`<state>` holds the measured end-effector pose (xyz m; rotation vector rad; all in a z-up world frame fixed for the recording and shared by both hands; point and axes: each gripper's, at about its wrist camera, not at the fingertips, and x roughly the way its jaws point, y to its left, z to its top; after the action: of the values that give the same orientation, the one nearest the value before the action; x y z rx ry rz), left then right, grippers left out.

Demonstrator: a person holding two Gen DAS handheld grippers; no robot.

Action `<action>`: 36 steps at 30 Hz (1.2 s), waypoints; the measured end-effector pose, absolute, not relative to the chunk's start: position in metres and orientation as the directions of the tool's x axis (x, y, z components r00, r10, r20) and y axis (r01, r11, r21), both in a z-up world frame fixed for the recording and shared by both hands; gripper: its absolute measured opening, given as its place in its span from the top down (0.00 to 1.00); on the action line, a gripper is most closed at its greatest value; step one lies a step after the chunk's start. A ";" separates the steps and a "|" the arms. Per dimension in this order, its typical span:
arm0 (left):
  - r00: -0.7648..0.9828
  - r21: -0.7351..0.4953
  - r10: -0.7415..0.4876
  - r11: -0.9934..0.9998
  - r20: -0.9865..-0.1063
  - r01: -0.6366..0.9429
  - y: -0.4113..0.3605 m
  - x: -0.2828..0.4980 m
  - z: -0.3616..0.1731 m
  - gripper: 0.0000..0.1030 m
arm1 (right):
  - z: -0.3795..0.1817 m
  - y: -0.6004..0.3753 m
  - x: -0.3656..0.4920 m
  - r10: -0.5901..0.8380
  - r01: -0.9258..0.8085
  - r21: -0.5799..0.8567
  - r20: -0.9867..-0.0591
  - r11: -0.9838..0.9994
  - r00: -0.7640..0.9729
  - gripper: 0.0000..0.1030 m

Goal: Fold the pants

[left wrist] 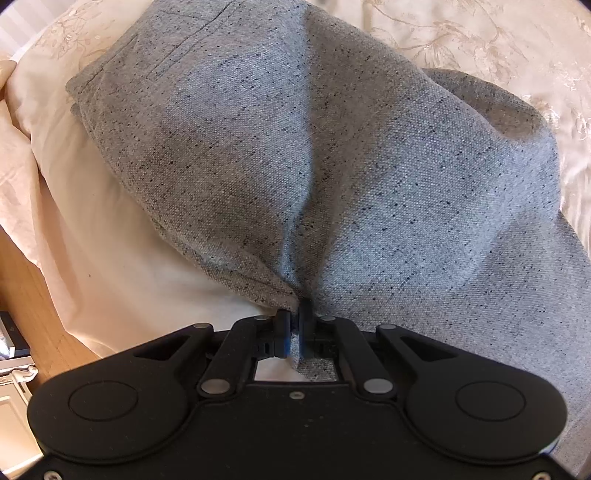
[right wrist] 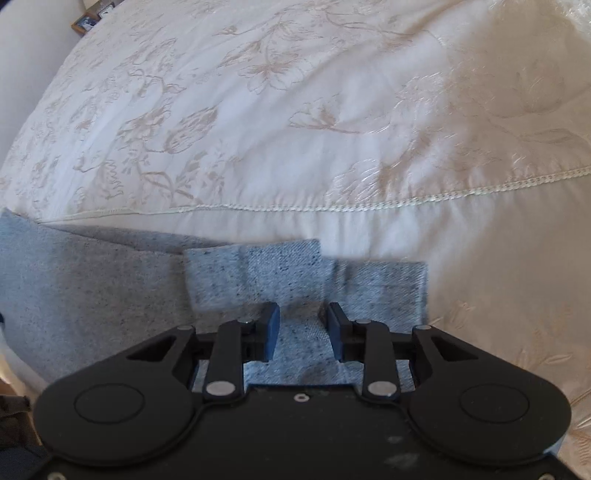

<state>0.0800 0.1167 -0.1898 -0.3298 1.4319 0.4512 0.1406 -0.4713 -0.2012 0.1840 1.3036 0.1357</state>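
Observation:
The grey speckled pants [left wrist: 295, 155] lie on a cream bed. In the left wrist view my left gripper [left wrist: 294, 317] is shut on a bunched edge of the pants, and the cloth fans out from the pinch toward the waistband at the upper left. In the right wrist view the pants' leg ends [right wrist: 306, 273] lie flat and overlapped just ahead of my right gripper [right wrist: 303, 325]. Its jaws stand apart over the grey cloth, with nothing pinched between them.
A cream bedspread [right wrist: 295, 110] with embroidered flowers and a stitched seam covers the bed. In the left wrist view the bed's left edge drops to a wooden floor [left wrist: 26, 288] with white furniture [left wrist: 14, 391]. A small framed object [right wrist: 86, 20] stands at the far upper left.

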 end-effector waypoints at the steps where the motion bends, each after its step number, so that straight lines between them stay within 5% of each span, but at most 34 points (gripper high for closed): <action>1: 0.077 0.052 0.102 0.873 -0.992 -0.486 0.116 0.081 -0.190 0.95 | -0.202 -0.471 0.139 0.200 0.005 0.208 -0.946 0.978 0.256 0.69; 6: 0.077 0.055 0.104 0.875 -0.992 -0.482 0.114 0.082 -0.190 0.95 | -0.211 -0.479 0.135 0.208 0.072 0.236 -0.939 0.969 0.276 0.69; 9: 0.091 0.041 0.098 0.871 -0.991 -0.490 0.115 0.080 -0.186 0.95 | -0.206 -0.482 0.131 0.220 0.088 0.253 -0.936 0.964 0.276 0.96; 10: 0.102 0.030 0.092 0.869 -0.990 -0.495 0.116 0.078 -0.184 0.95 | -0.200 -0.482 0.128 0.202 0.096 0.237 -0.939 0.967 0.279 0.96; 15: 0.122 0.010 0.080 0.872 -0.989 -0.490 0.118 0.073 -0.182 0.95 | -0.159 -0.492 0.104 -0.047 0.146 -0.001 -0.948 0.989 0.314 0.96; 19: 0.124 -0.005 0.065 0.867 -0.990 -0.498 0.121 0.072 -0.182 0.95 | -0.179 -0.495 0.099 -0.215 0.183 -0.174 -0.949 0.968 0.232 0.99; 23: 0.140 -0.024 0.051 0.875 -0.989 -0.483 0.129 0.065 -0.179 0.95 | -0.175 -0.506 0.098 -0.163 0.261 -0.094 -0.953 0.961 0.257 0.98; 36: 0.319 -0.149 -0.014 0.903 -0.948 -0.404 0.181 0.047 -0.100 0.82 | -0.121 -0.418 0.133 0.031 0.139 0.107 -0.884 0.985 0.466 0.89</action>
<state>0.0469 0.1806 -0.1004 -0.3941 1.2269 0.2652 0.1329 -0.4184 -0.1206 0.1729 1.0855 -0.0665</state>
